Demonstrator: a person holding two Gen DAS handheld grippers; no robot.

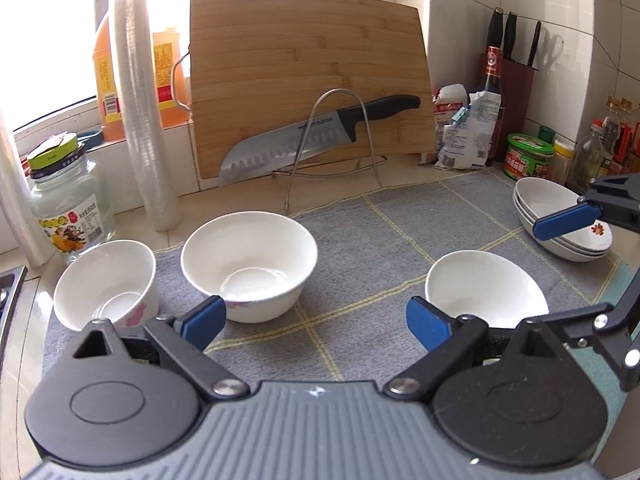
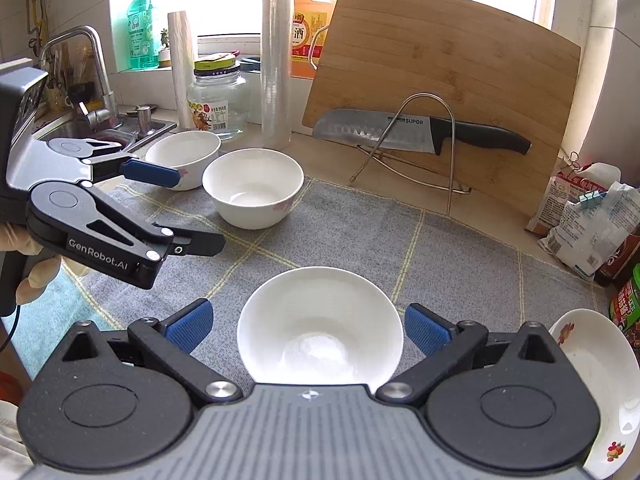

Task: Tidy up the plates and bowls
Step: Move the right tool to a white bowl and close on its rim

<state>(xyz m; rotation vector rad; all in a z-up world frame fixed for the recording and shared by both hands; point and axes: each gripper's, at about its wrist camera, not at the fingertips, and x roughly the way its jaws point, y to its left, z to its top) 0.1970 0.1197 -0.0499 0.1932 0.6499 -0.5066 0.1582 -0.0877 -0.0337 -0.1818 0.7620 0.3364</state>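
Note:
Three white bowls stand on a grey checked mat [image 1: 360, 232]: a left bowl [image 1: 104, 284], a middle bowl [image 1: 248, 264] and a right bowl [image 1: 486, 288]. A stack of white plates [image 1: 560, 220] with a flower print sits at the mat's right edge. My left gripper [image 1: 316, 324] hovers open over bare mat between the middle and right bowls, holding nothing. In the right wrist view, my right gripper [image 2: 308, 328] is open above the right bowl [image 2: 320, 320], whose rim lies between the pads without touching them. The left gripper [image 2: 180, 208] shows near the two far bowls, and the plates [image 2: 592, 380] lie at right.
A bamboo cutting board [image 1: 308, 80] leans at the back, with a large knife [image 1: 304, 136] on a wire rack. A glass jar [image 1: 64, 200], cling-film roll [image 1: 140, 120] and oil bottles stand left. Packets, jars and a knife block crowd the right. A sink [image 2: 92, 128] lies beyond the mat's left end.

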